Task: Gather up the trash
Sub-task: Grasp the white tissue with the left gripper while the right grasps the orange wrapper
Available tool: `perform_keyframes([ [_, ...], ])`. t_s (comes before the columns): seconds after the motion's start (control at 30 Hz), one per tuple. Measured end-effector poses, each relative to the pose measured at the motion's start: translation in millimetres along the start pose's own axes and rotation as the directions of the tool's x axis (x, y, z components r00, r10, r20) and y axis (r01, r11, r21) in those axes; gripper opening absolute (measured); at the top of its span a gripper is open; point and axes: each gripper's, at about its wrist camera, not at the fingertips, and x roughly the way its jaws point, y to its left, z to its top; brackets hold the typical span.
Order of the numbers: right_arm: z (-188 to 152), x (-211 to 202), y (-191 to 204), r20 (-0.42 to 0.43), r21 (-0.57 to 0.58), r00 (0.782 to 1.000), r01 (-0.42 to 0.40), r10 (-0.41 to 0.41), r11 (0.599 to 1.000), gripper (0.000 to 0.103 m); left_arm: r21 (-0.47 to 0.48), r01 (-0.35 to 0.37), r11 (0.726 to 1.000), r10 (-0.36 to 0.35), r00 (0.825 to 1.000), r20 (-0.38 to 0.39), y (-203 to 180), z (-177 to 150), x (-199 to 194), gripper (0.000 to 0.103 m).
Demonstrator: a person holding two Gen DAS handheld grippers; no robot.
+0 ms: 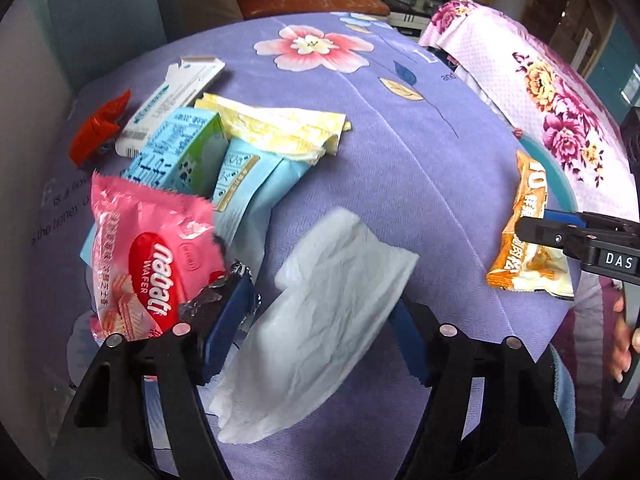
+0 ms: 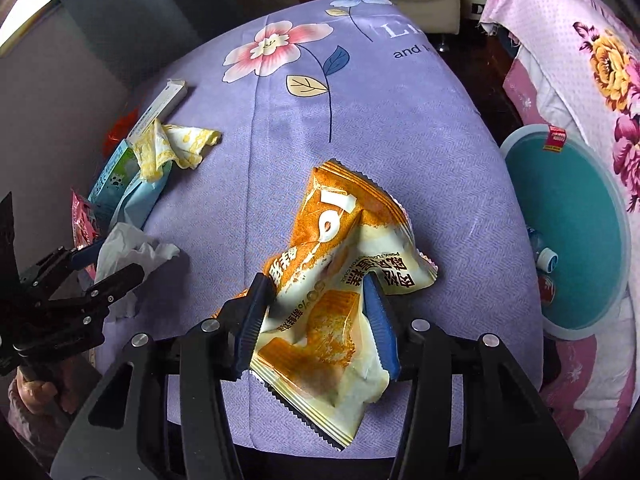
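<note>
pickup step underway: my right tongs point(image 2: 316, 320) pinch the crinkled orange-and-cream snack wrapper point(image 2: 344, 272) above the tabletop; left tongs point(image 1: 320, 320) sit spread around the white crumpled tissue point(image 1: 320, 328). next, carry wrapper to the teal round bin point(image 2: 568, 240).

The table point(image 1: 400, 152) wears a lavender cloth printed with pink-and-white flowers and blue and cream leaves. An orange and cream snack wrapper point(image 2: 340, 280) carries white and dark lettering. The tissue point(image 1: 320, 320) is plain white. A pink wafer packet point(image 1: 148, 264) shows a red oval logo. Behind it lie a light blue carton point(image 1: 180, 148), a pale yellow napkin point(image 1: 280, 128) and a red wrapper point(image 1: 100, 128). The basin point(image 2: 568, 216) is teal.
</note>
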Motion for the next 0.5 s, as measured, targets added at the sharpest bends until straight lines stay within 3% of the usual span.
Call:
perform_keyframes([
  [0.33, -2.5, 1.5, -4.4, 0.013, 0.002, 1.000, -0.020, 0.020, 1.000, 0.049, -0.011, -0.033, 0.999, 0.033, 0.999, -0.028, -2.0, -12.3, 9.4, 0.069],
  [0.4, -3.2, -0.8, -4.4, 0.030, -0.004, 1.000, -0.005, 0.005, 1.000, 0.048, -0.006, -0.036, 0.999, 0.036, 0.999, -0.024, -6.2, -11.3, 7.7, 0.056],
  [0.43, -3.3, -2.6, -5.0, 0.040, -0.004, 0.999, 0.001, 0.000, 1.000, 0.047, -0.004, -0.033, 0.999, 0.033, 0.999, -0.029, -8.7, -10.3, 7.4, 0.036],
  [0.47, -3.3, -4.7, -6.3, 0.048, 0.000, 0.999, 0.000, 0.000, 1.000, 0.047, -0.011, -0.019, 1.000, 0.019, 0.999, -0.036, -10.3, -8.7, 6.9, 0.028],
  [0.5, -2.8, -6.8, -8.2, 0.054, 0.007, 0.999, -0.005, 0.005, 1.000, 0.047, -0.025, -0.004, 1.000, 0.004, 0.999, -0.034, -11.5, -6.8, 5.0, 0.026],
])
